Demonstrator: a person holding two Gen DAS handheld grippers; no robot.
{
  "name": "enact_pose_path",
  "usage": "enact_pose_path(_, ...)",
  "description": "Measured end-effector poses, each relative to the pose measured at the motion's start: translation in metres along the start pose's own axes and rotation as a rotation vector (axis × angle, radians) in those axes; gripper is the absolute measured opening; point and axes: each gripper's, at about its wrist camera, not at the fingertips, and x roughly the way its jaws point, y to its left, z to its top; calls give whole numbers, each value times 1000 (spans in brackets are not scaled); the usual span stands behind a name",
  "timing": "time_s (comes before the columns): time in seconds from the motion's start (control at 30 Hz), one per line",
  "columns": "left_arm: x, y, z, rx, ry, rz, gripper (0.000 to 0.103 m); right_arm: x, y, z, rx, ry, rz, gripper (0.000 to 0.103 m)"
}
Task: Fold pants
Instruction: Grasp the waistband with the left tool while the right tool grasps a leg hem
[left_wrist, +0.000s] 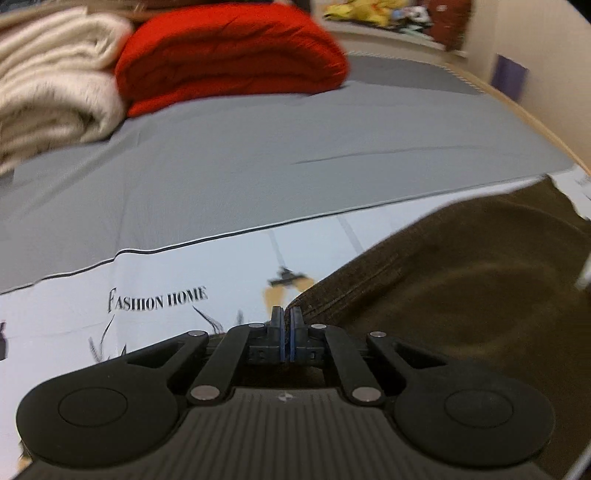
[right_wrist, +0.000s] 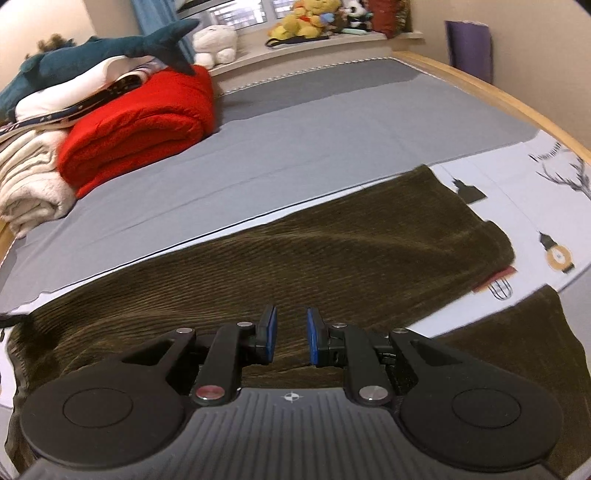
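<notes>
Dark olive corduroy pants (right_wrist: 332, 251) lie on a grey and white printed bedsheet (right_wrist: 332, 122). The left gripper (left_wrist: 287, 317) pinches their edge; the right gripper (right_wrist: 291, 332) hangs narrowly apart, holding nothing. A folded red blanket (right_wrist: 144, 125) sits behind.

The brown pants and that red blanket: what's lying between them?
Only bare grey sheet between the pants and the red blanket, clearest in the right wrist view.

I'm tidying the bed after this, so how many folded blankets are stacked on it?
2 show. The red blanket lies folded at the far left of the grey sheet; the cream blanket sits against its left side. More may hide under the plush shark.
</notes>
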Motion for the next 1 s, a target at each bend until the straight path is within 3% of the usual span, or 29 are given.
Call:
enact_pose_path(0.2,-99,-68,-85,46,-59,-67,2,-7,-19,-9,104,13,-11,18)
enact_pose_path(0.33,-104,-99,-156,63,-25,-100,2,-9,-27,-20,152,35,-6,18)
enact_pose_path(0.4,-95,-102,-170,46,71,-115,4,-9,-27,-25,159,48,-11,18)
enact_pose_path(0.43,-101,-99,-172,28,54,-107,4,-9,-27,-27,159,55,-16,18)
enact_pose_path(0.5,-114,-77,-167,-111,-10,-135,21,-7,-25,-32,157,72,-21,18)
enact_pose_path(0.57,-113,-47,-173,-315,7,-208,31,-6,-24,-35,162,79,-19,18)
enact_pose_path(0.6,-108,-35,-179,-398,43,-221,34,-7,-22,-35,160,77,-18,18)
enact_pose_path(0.67,-87,-13,-195,-558,177,-176,34,-8,-21,-36,151,76,-24,18)
enact_pose_path(0.73,-69,2,-204,-669,246,-176,34,-9,-21,-35,153,67,-23,18)
enact_pose_path(0.83,-53,10,-206,-733,273,-196,39,-8,-22,-35,170,68,-12,18)
enact_pose_path(0.9,-46,12,-202,-745,268,-173,49,-6,-21,-34,173,67,-7,18)
enact_pose_path(1.0,-44,16,-194,-773,239,-130,55,-1,-18,-32,176,67,-3,18)
